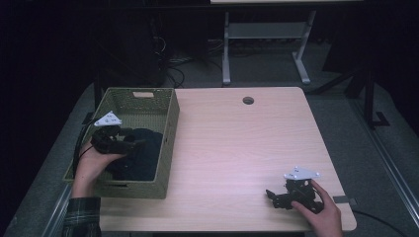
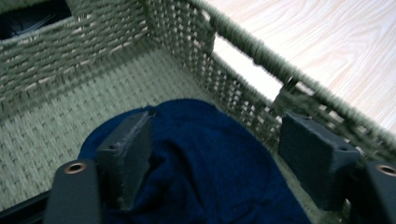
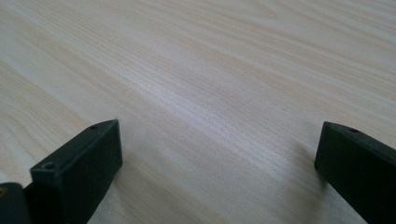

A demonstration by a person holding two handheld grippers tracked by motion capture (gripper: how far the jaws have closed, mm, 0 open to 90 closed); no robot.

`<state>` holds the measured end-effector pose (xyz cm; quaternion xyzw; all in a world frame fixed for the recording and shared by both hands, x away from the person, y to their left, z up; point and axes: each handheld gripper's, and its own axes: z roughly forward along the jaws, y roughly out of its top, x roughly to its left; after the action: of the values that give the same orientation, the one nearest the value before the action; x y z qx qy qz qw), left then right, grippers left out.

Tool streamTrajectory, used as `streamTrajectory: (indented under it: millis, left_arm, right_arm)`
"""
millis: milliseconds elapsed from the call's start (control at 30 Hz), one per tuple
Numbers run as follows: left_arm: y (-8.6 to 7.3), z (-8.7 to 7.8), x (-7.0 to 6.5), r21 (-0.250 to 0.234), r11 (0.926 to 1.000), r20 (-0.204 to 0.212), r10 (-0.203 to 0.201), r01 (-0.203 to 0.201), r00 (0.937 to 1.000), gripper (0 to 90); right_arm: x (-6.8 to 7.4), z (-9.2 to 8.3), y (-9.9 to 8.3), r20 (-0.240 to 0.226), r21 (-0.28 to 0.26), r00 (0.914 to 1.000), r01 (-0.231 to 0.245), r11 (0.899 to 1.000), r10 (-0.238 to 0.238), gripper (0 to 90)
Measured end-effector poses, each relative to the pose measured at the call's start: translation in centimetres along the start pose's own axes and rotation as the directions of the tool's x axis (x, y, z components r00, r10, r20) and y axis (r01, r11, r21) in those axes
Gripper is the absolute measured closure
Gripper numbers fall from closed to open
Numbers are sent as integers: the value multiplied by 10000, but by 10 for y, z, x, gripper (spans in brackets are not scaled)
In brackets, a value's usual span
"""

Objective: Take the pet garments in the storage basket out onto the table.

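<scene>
A dark blue cloth [image 1: 146,153] lies bunched in the near half of a woven green basket [image 1: 170,128] at the table's left. My left gripper [image 1: 136,143] reaches into the basket from the left, low over the cloth. In the left gripper view the jaws stand apart over the cloth [image 2: 201,140]. The left pad [image 2: 126,149] rests against a fold and the right pad [image 2: 313,158] sits near the basket wall [image 2: 46,51]. My right gripper [image 1: 271,195] rests on the table at the front right, open, with bare wood between its jaws [image 3: 217,158].
The wooden table [image 1: 237,148] has a round cable hole [image 1: 248,100] near its back edge. The basket's handle slot [image 2: 243,70] shows beside my left gripper. Behind the table stand white desk legs [image 1: 226,49] and loose cables [image 1: 173,74] on the floor.
</scene>
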<state>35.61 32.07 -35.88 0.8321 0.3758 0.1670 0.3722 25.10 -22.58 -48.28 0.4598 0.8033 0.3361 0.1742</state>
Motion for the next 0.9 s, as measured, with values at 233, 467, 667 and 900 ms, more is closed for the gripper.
streamTrajectory:
  millis: [233,467,667,900]
  left_arm:
    - [-11,9,7,738,9972,-170,-64,77,9998,294]
    - [-20,15,12,1468,9890,-230,-120,153,9997,326]
    - [-24,26,13,2281,9734,-103,-188,207,9998,342]
    - [-29,39,14,2978,9538,-171,-370,404,9992,351]
  right_arm:
    - [0,0,0,1,0,10000,0,10000,0,4]
    - [0,0,0,1,-1,10000,4,10000,-4,4]
    - [0,0,0,1,-1,10000,5,10000,-5,4]
    - [0,0,0,2,-1,10000,5,10000,-5,4]
